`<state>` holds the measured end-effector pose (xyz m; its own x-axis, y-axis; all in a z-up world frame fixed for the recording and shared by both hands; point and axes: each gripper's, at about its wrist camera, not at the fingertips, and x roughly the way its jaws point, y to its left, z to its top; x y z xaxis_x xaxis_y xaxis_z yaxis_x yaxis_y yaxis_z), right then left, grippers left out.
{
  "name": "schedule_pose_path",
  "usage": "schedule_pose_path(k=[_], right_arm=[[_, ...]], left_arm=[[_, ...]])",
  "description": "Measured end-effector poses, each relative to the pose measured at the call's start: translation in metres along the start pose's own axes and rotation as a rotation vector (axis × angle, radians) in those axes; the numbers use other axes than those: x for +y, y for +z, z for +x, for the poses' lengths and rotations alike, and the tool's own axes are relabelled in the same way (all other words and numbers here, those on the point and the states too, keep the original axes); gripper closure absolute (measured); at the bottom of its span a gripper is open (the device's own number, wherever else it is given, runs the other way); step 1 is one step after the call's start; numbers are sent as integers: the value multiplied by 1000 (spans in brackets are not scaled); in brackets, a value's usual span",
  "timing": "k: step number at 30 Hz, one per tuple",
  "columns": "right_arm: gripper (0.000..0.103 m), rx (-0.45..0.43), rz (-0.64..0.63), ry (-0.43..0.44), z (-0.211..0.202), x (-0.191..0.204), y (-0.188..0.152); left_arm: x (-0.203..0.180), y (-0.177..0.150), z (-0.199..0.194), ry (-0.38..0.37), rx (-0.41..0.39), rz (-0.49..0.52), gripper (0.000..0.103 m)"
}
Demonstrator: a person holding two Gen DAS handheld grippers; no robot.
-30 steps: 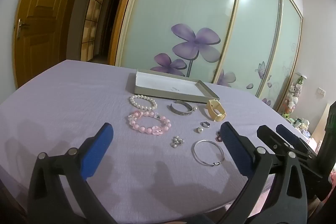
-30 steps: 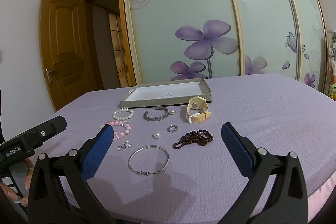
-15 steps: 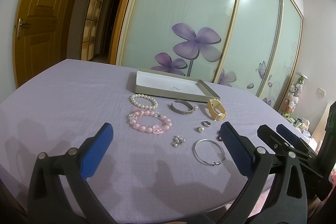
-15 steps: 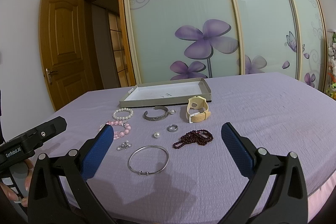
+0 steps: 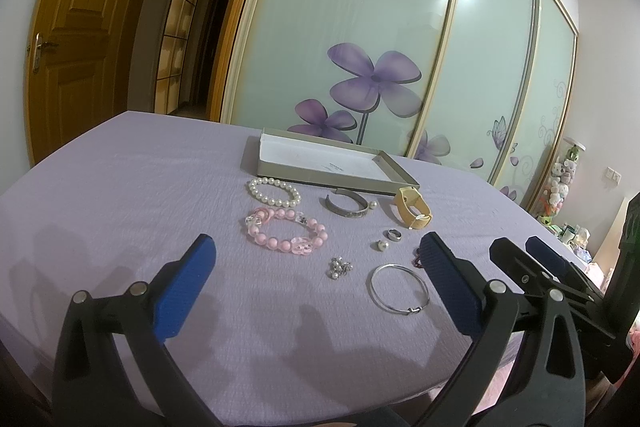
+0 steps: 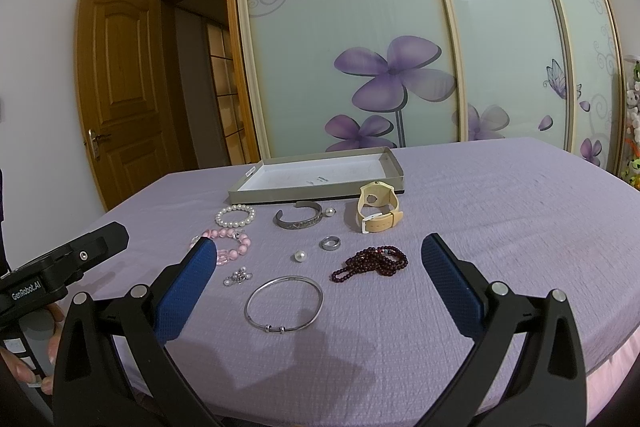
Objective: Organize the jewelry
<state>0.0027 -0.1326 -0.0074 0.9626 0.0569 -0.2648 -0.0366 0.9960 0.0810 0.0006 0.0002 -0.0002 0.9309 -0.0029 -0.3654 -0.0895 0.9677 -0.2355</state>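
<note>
**Jewelry laid out, both tools empty**

L tool (image 5: 316, 279) & R tool (image 6: 318, 277) hover w/ jaws wide over purple table (image 6: 500, 195). Bangle (image 6: 284, 302), dark beads (image 6: 370, 262), watch (image 6: 376, 213) (plus ring, pearls) sit near open box (image 6: 320, 179).

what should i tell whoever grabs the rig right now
Left gripper: jaws open, empty, above the cloth near the table's front edge.
Right gripper: jaws open, empty, likewise.
The box sits at the back, nothing visible inside.
All pieces lie loose on the purple cloth: pearl bracelet, pink bead bracelet, silver cuff, watch, ring, two loose pearls, small charm cluster, dark bead strand, thin silver bangle.
Done: nothing boxed.
Left: every piece, probably into the box.
</note>
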Motion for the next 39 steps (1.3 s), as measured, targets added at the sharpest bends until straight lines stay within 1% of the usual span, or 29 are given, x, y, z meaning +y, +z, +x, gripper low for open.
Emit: schedule_pose_path(k=[29, 34, 39], right_arm=[[1, 3, 1, -1, 2, 0, -3], [1, 3, 1, -1, 1, 1, -2], [1, 5, 2, -2, 1, -1, -4]], left_arm=[[0, 0, 0, 2, 4, -3, 2], [9, -8, 5, 3, 4, -5, 2], [9, -7, 5, 3, 5, -5, 2]])
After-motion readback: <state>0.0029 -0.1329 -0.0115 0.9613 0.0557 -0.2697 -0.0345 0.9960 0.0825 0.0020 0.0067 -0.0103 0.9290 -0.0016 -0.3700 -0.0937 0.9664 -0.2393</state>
